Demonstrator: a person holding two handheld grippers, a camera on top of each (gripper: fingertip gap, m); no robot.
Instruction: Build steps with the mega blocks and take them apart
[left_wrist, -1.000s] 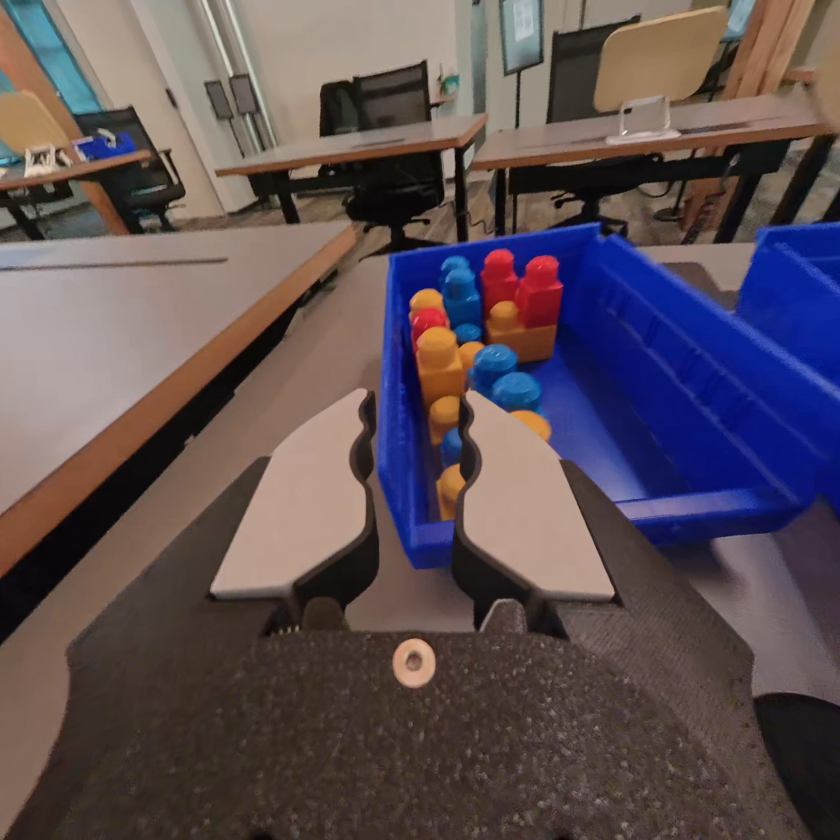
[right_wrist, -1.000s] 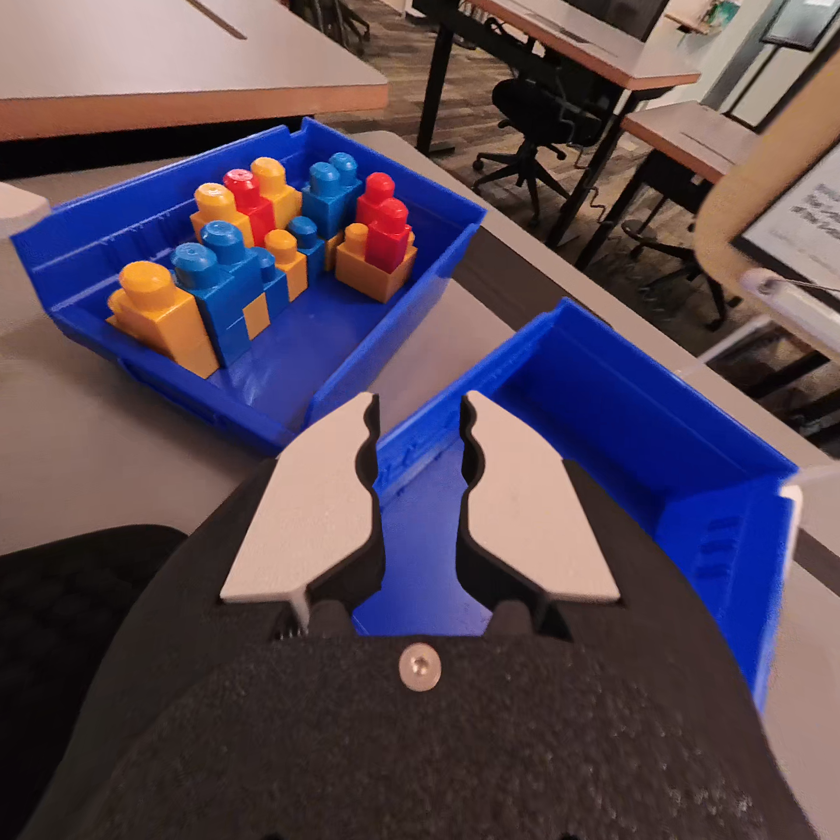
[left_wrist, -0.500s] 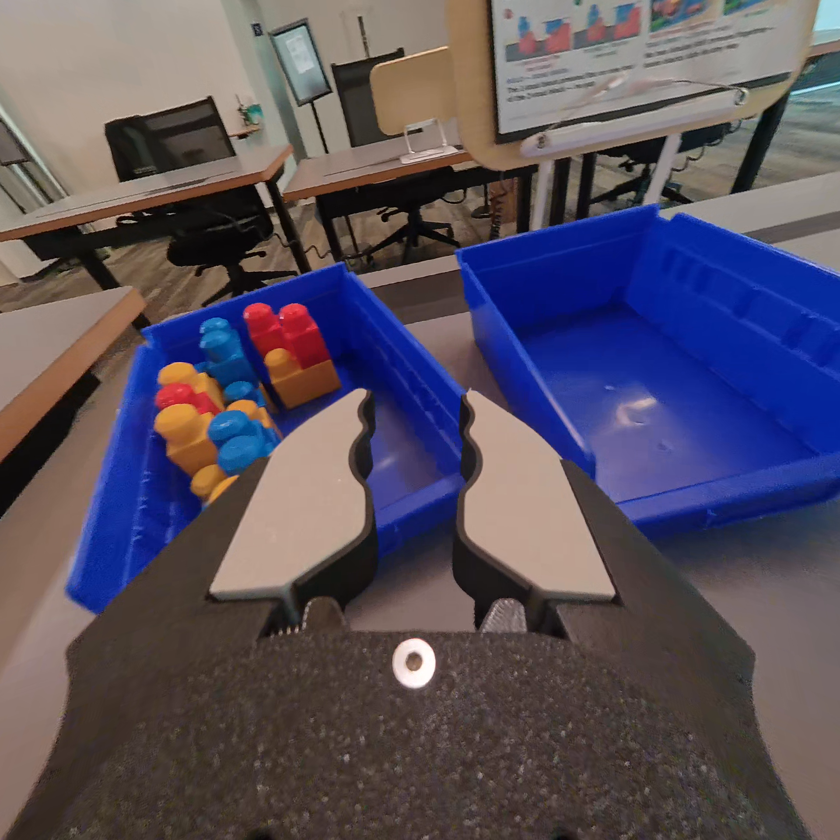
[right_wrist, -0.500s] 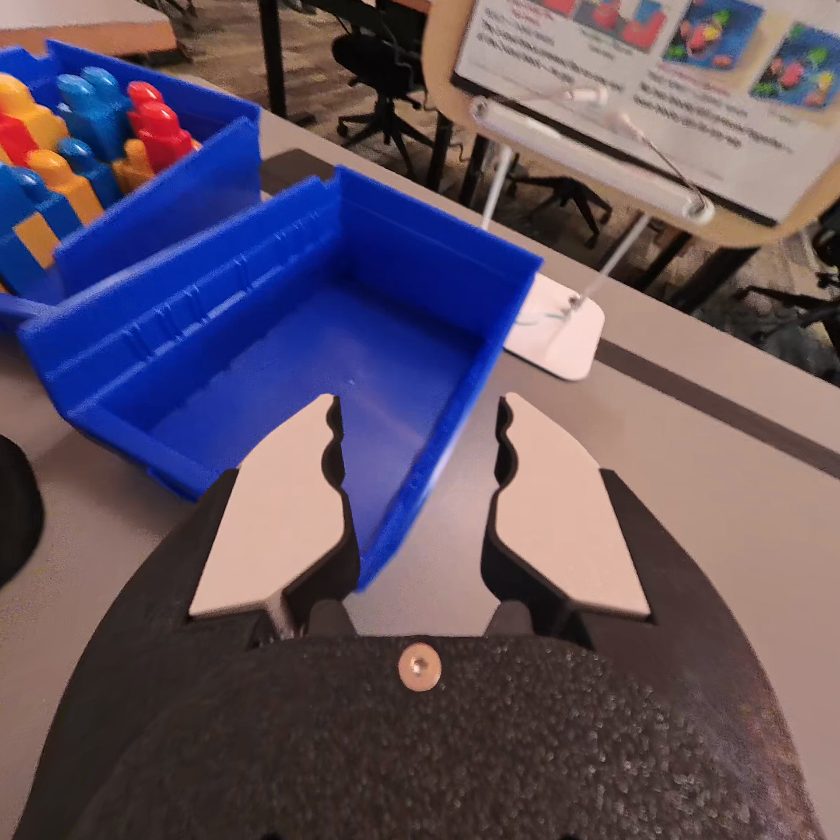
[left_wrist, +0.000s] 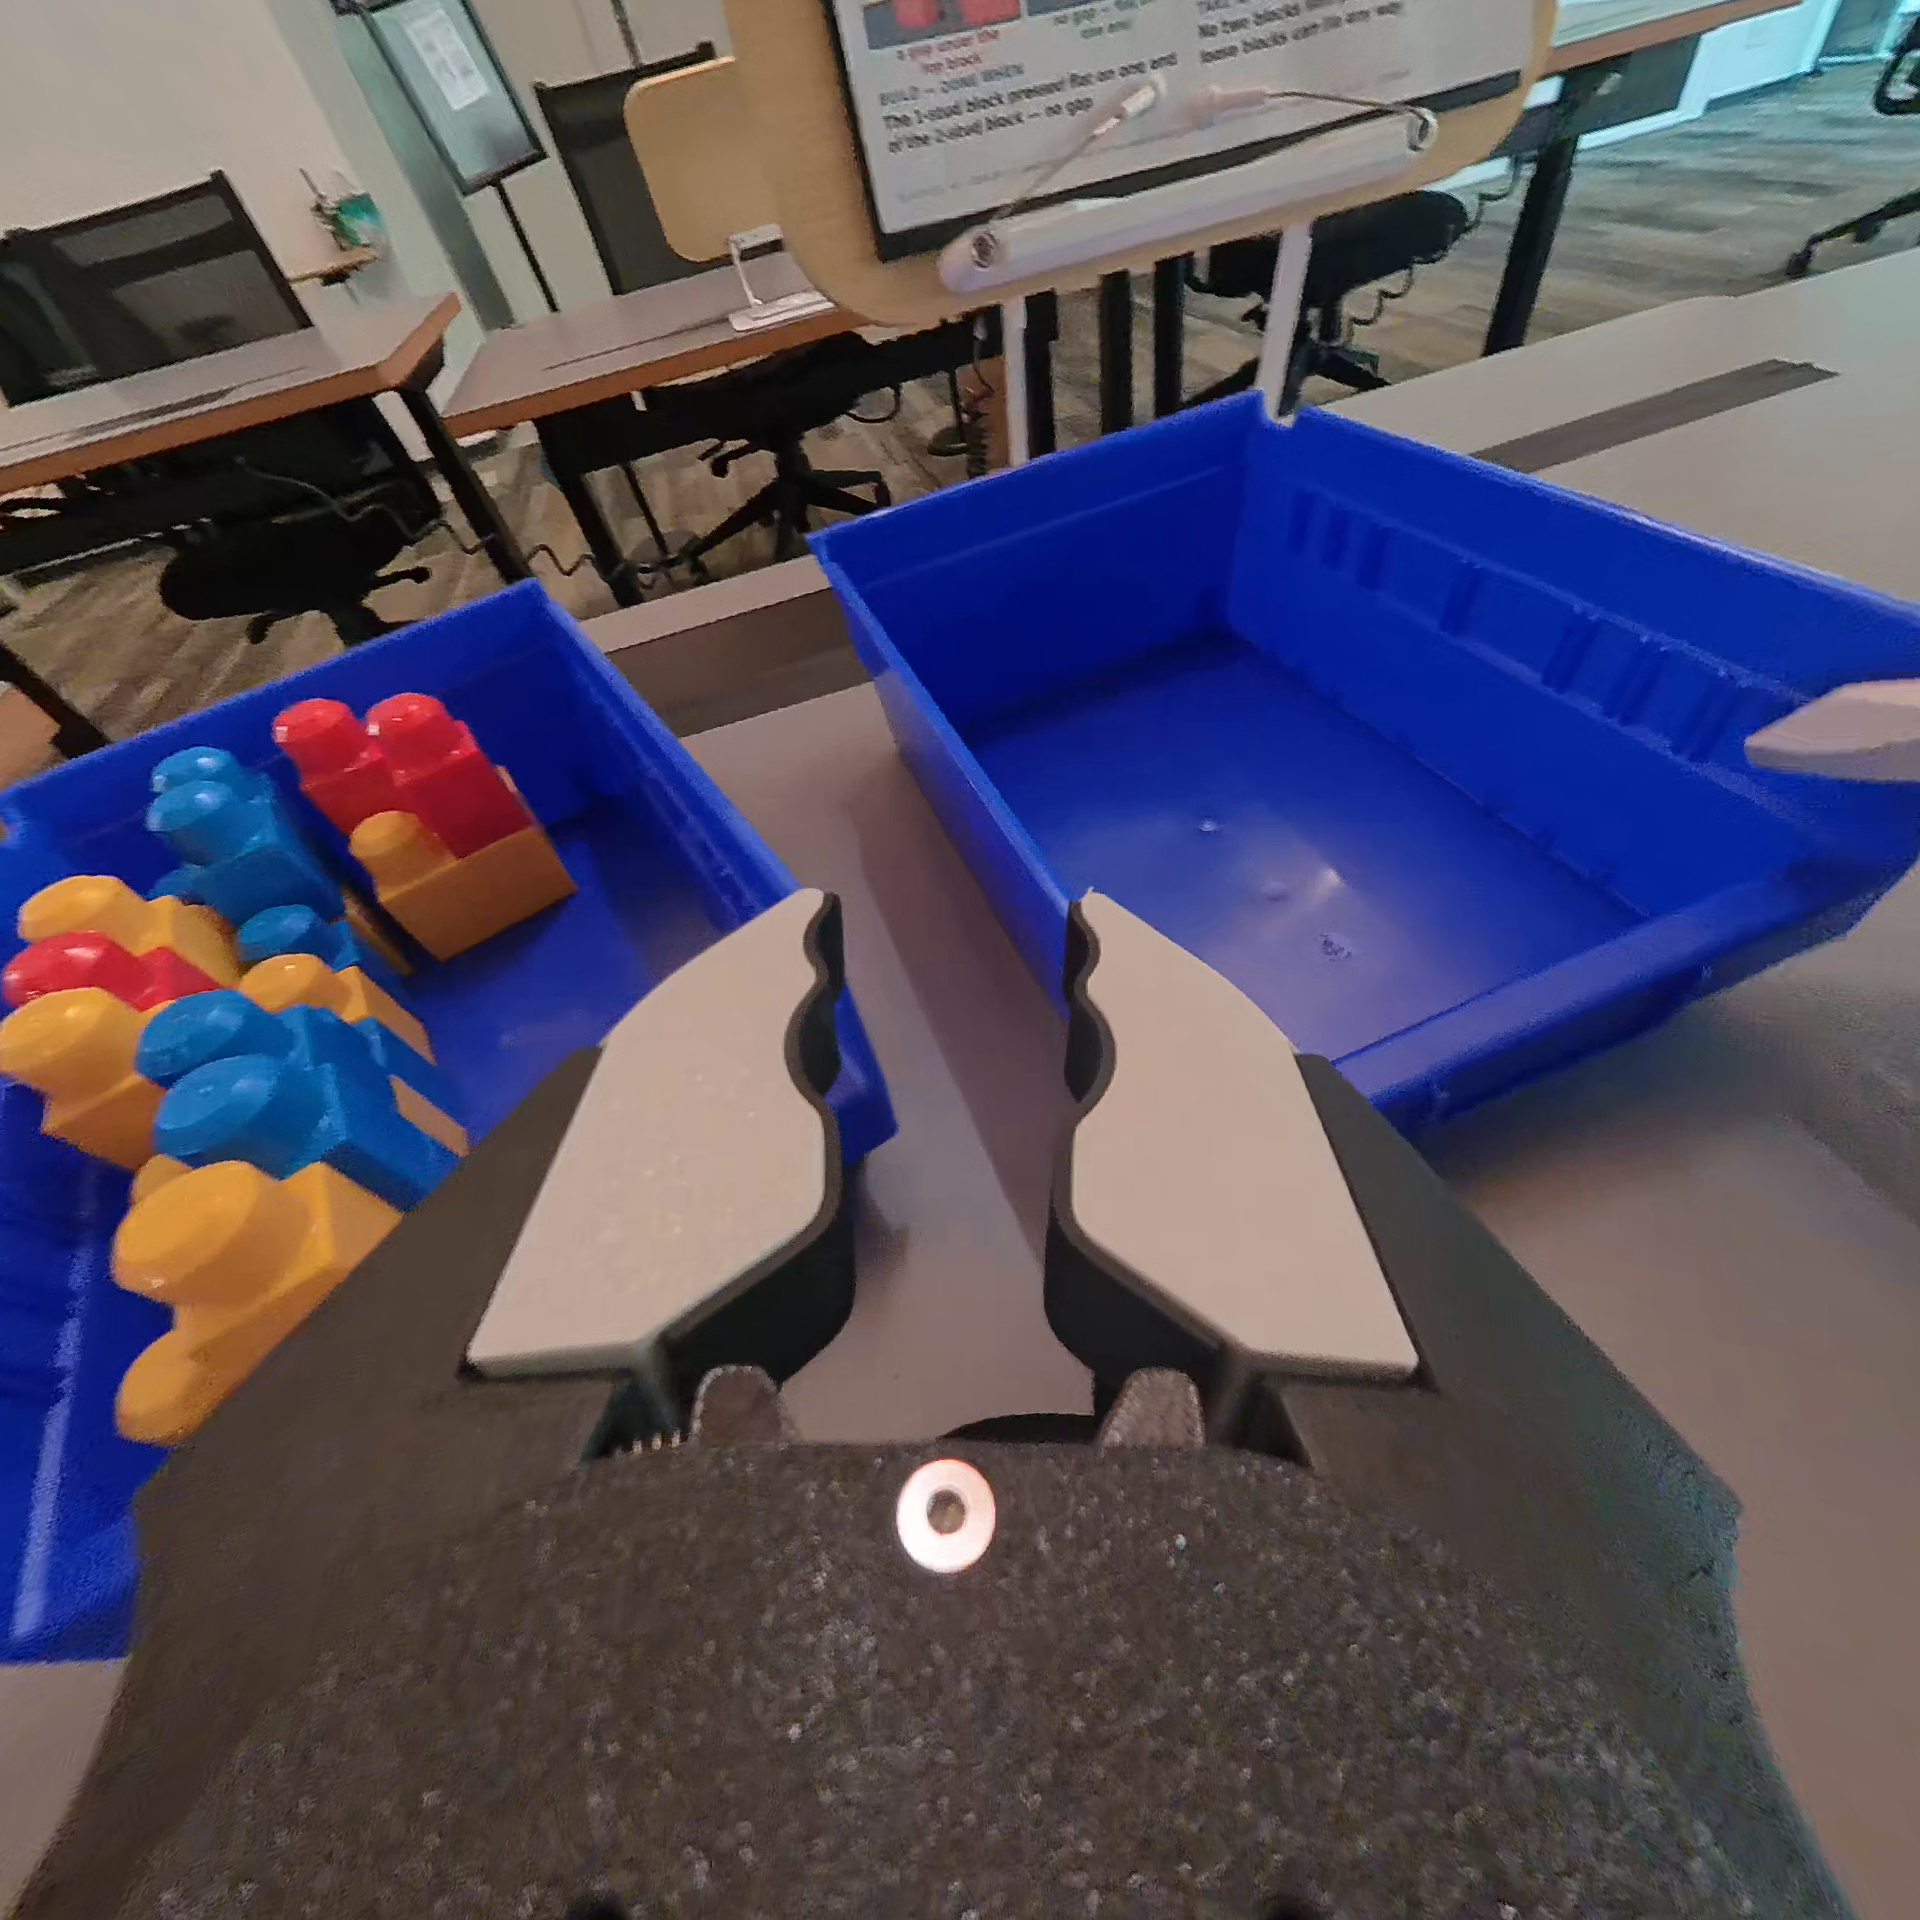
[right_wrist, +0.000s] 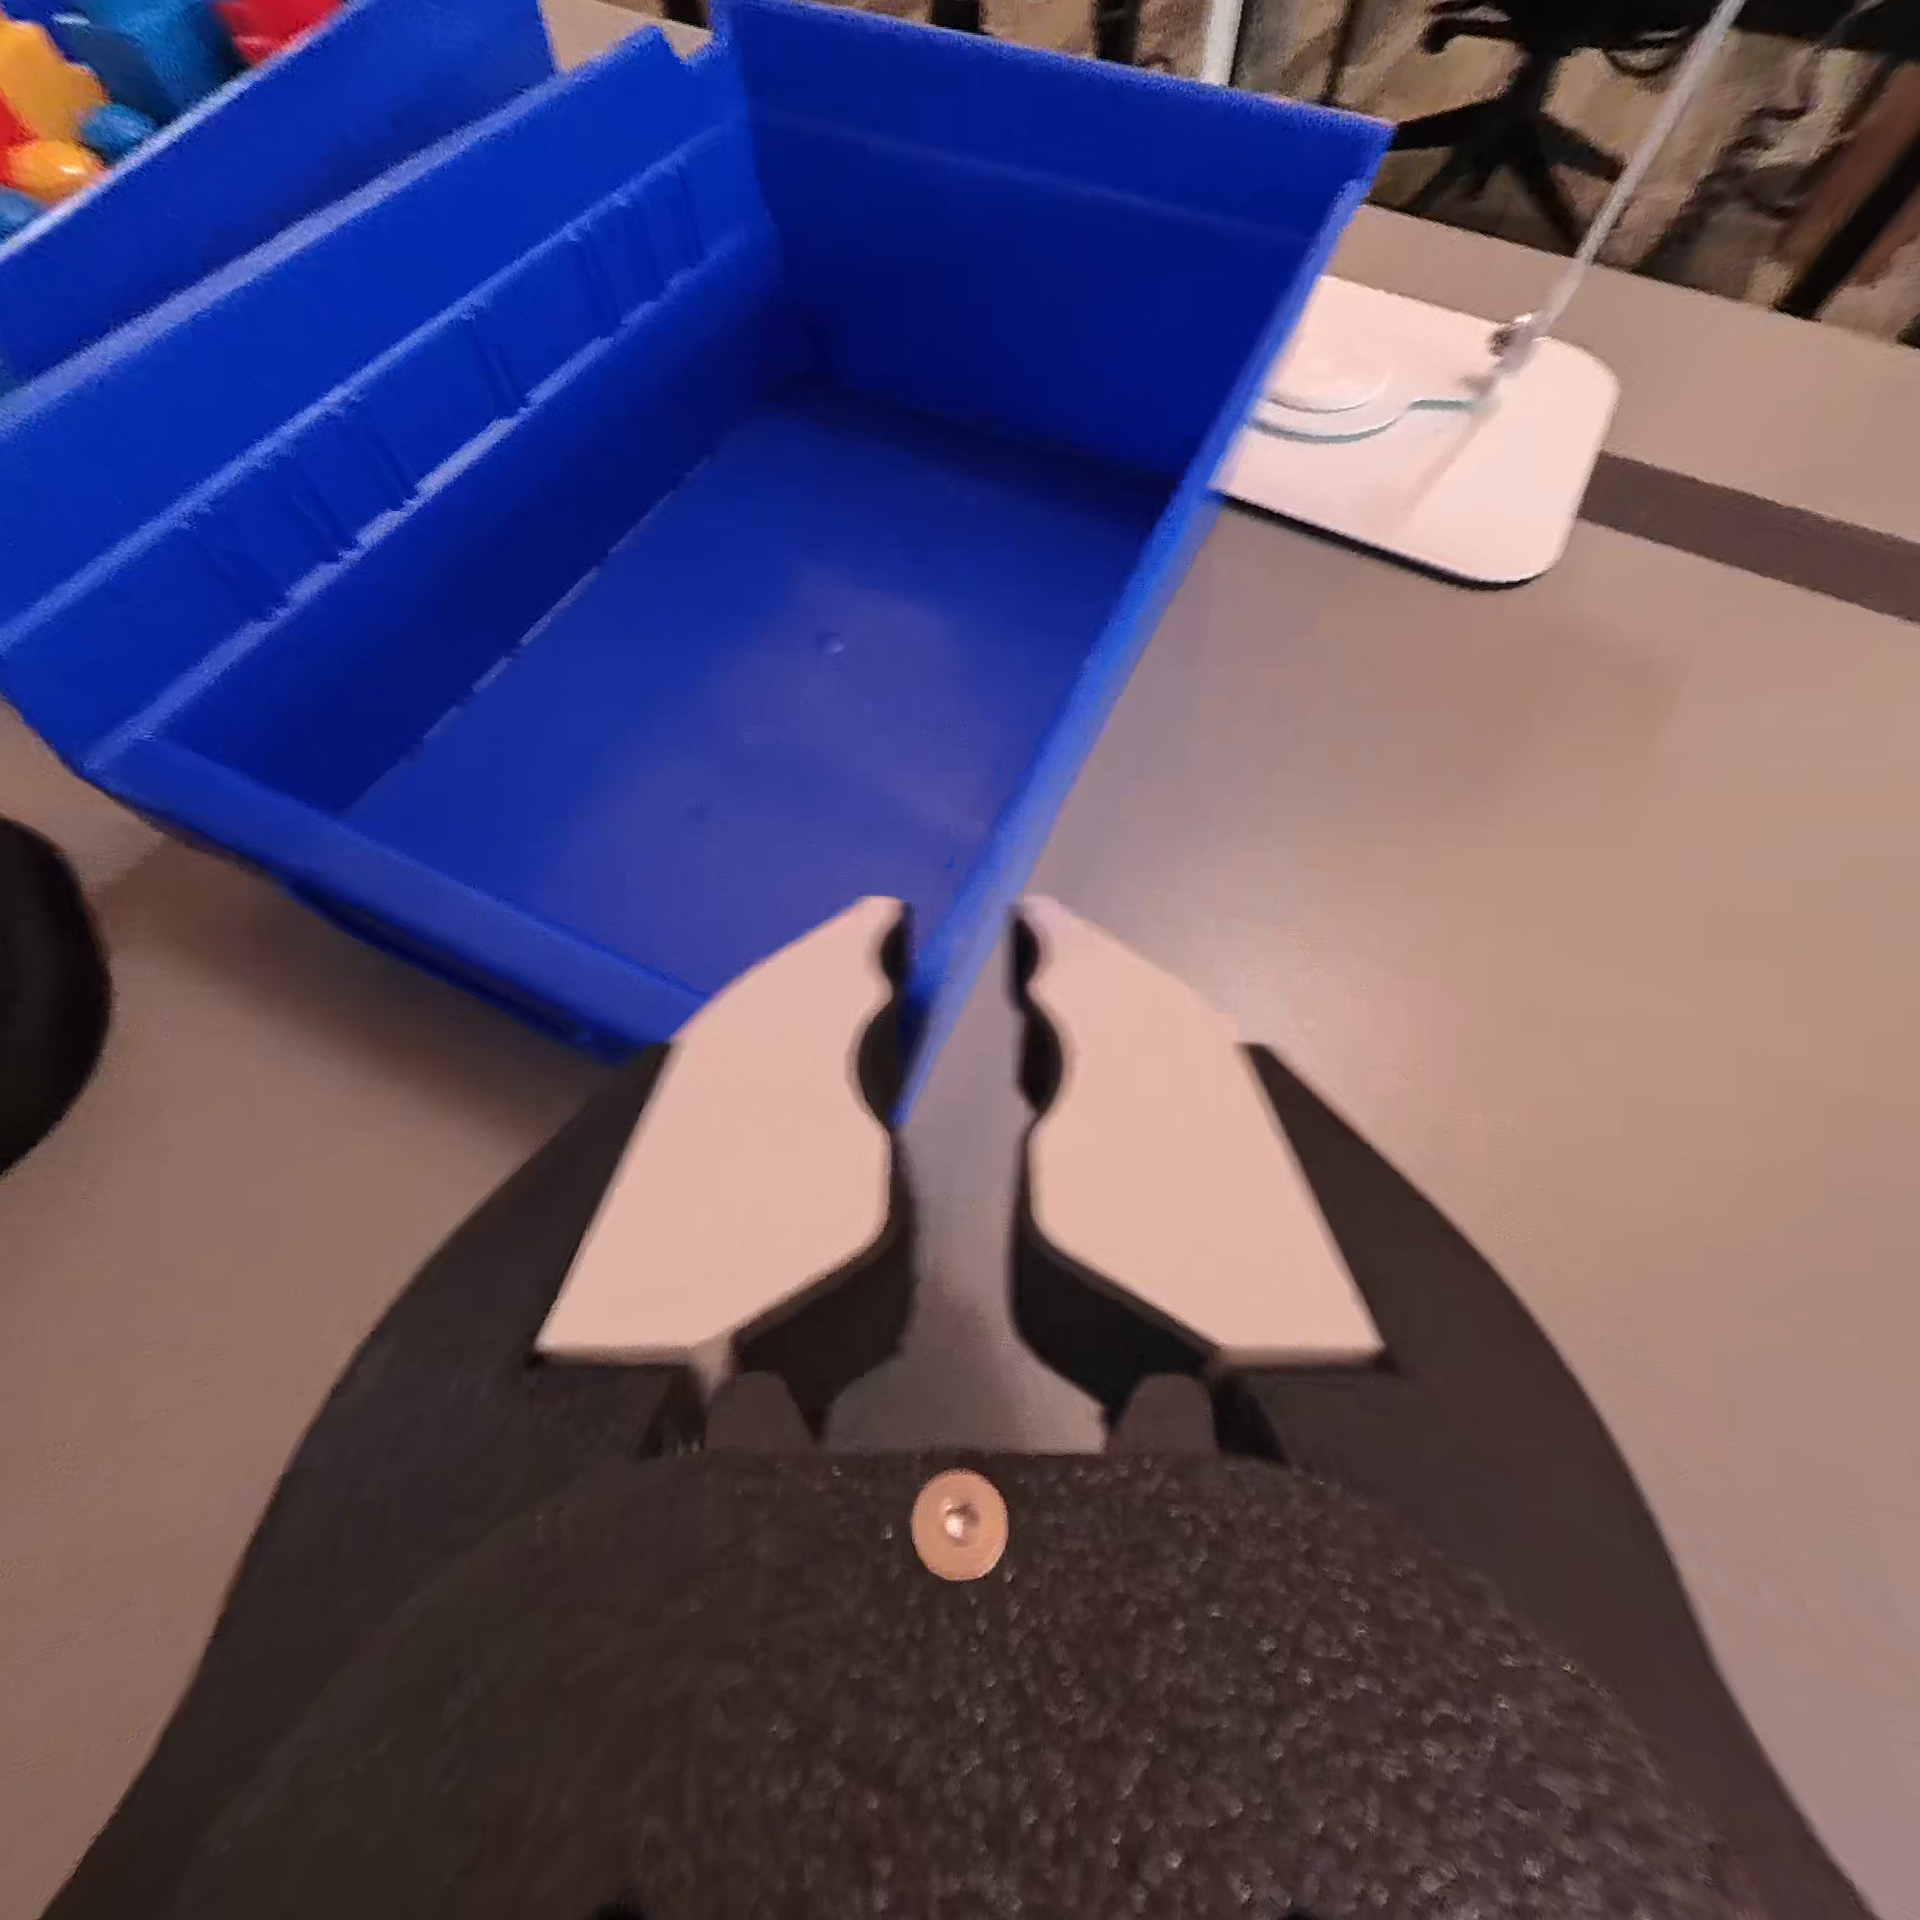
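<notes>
My left claw (left_wrist: 948, 935) hangs spread and bare; my right claw (right_wrist: 958, 925) is pinching the empty blue bin's (right_wrist: 1122, 644) side wall. Mega blocks (left_wrist: 260, 1039) sit stacked in the other bin (left_wrist: 665, 748); I reckon the dismantling hasn't begun.

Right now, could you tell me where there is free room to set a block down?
The empty blue bin has a bare floor. The grey table is bare right of it, short of the white stand base. The left bin is crowded with mega blocks.
</notes>
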